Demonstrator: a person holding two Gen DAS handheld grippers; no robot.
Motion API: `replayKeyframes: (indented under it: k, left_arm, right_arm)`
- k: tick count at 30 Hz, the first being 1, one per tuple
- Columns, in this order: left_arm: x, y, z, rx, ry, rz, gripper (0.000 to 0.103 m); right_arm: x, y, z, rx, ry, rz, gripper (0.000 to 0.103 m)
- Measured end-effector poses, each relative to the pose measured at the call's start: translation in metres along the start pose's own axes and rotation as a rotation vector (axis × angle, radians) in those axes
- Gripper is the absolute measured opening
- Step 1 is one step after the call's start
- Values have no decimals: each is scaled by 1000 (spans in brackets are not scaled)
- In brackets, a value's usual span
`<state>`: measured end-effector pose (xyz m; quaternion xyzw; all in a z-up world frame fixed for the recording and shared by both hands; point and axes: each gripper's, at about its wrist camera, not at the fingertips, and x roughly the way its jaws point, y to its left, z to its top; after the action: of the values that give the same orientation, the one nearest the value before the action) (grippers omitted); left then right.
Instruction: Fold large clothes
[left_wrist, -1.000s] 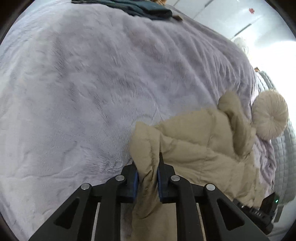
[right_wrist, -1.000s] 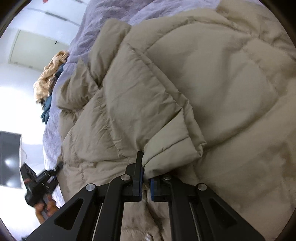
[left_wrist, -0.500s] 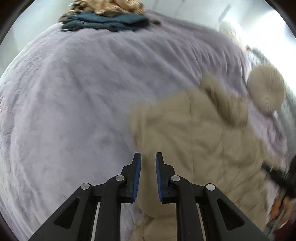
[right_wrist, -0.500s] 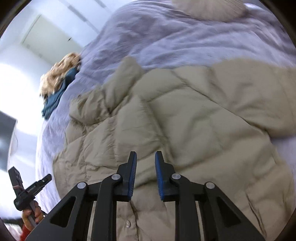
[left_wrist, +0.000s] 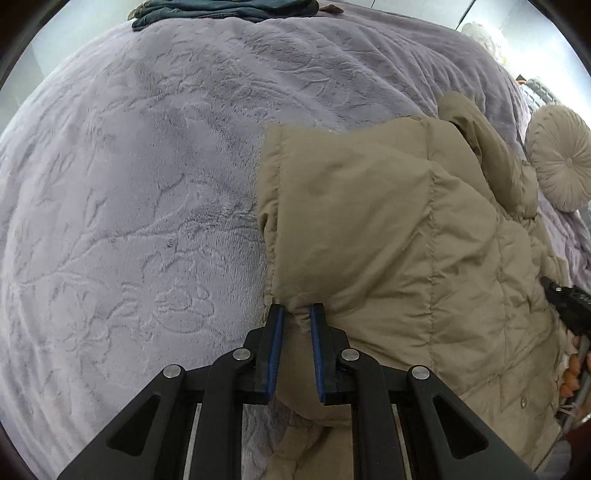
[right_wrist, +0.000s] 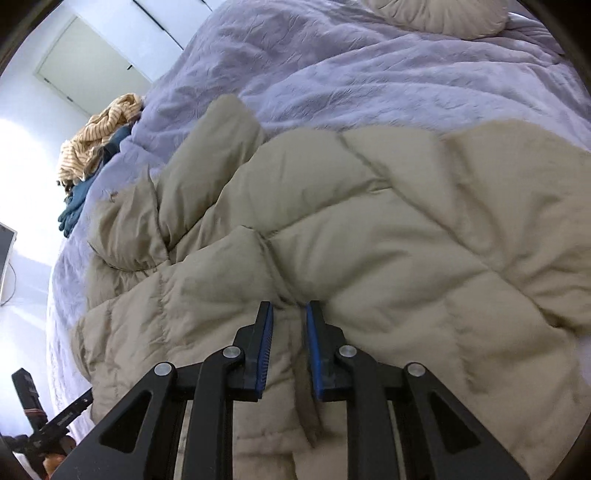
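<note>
A large beige quilted puffer jacket (left_wrist: 406, 236) lies on a lilac plush bedspread (left_wrist: 129, 184). My left gripper (left_wrist: 295, 314) is open, its blue-padded jaws straddling a pinch of the jacket's left edge fabric. The jacket fills the right wrist view (right_wrist: 369, 240), with a sleeve (right_wrist: 214, 147) folded over toward the far side. My right gripper (right_wrist: 288, 310) is open, its jaws just above a seam ridge of the jacket. Whether either gripper touches the fabric is hard to tell.
A round beige pleated cushion (left_wrist: 561, 158) lies at the jacket's far right. A pile of teal and striped tan clothes (right_wrist: 96, 147) sits at the bed's far end. White closet doors (right_wrist: 92, 62) stand beyond the bed.
A second ago both grippers were shut on jacket folds. Both have since let go and opened, lifted away, and now sit low over the jacket again.
</note>
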<state>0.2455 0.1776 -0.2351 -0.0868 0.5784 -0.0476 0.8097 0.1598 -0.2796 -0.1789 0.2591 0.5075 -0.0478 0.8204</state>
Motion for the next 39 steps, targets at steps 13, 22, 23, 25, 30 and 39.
replayKeyframes:
  k: [13,22,23,25,30,39]
  left_arm:
    - [-62,-76,-23,40,-4,-68,16]
    - [-59,-145,-60,120,64,-76,17]
    - [-56,-153,-62,131,74,-80,17]
    - [-52,-167,-66,151,90,-88,17]
    - [-46,-203,-76,199,122,-96,86]
    - [-43,-270,-81,303,99,-93,103]
  right_arm:
    - [-66,-52,-53,118,94,61,39]
    - [-97,-98,-79,209,116,99,57]
    - [-100,-103,-79,218,113,99,60]
    - [-106,-115,-79,228,106,90,61]
    - [-116,-149,-76,277,95,86,62]
    - [-132,-216,-64,414,25,106,83]
